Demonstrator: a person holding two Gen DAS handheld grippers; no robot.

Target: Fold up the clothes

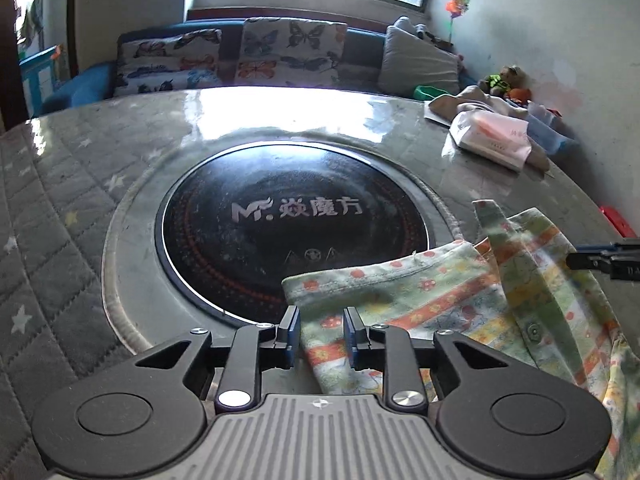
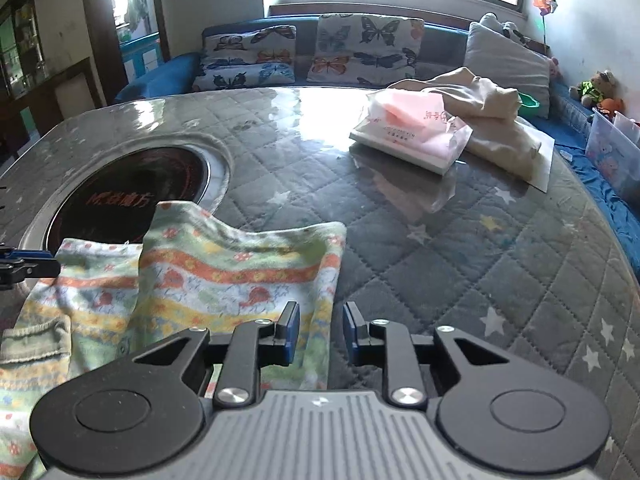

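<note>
A small garment (image 1: 440,292) with green, yellow and orange flower stripes lies crumpled on the quilted table (image 2: 460,248). Its left corner reaches over the round hob. In the left wrist view, my left gripper (image 1: 322,314) is open, and the garment's left corner lies in the gap between its blue pads without being pinched. In the right wrist view, my right gripper (image 2: 321,312) is also open, and the right edge of the garment (image 2: 224,268) runs down beside its left finger. A folded flap stands up mid-garment. Each gripper's tip shows at the edge of the other's view.
A black round induction hob (image 1: 292,232) is set into the table. A pink-and-white tissue pack (image 2: 408,132) and a beige cloth (image 2: 492,112) lie at the far right. A blue sofa with butterfly cushions (image 2: 368,48) stands behind the table, and a plastic box (image 2: 612,148) to its right.
</note>
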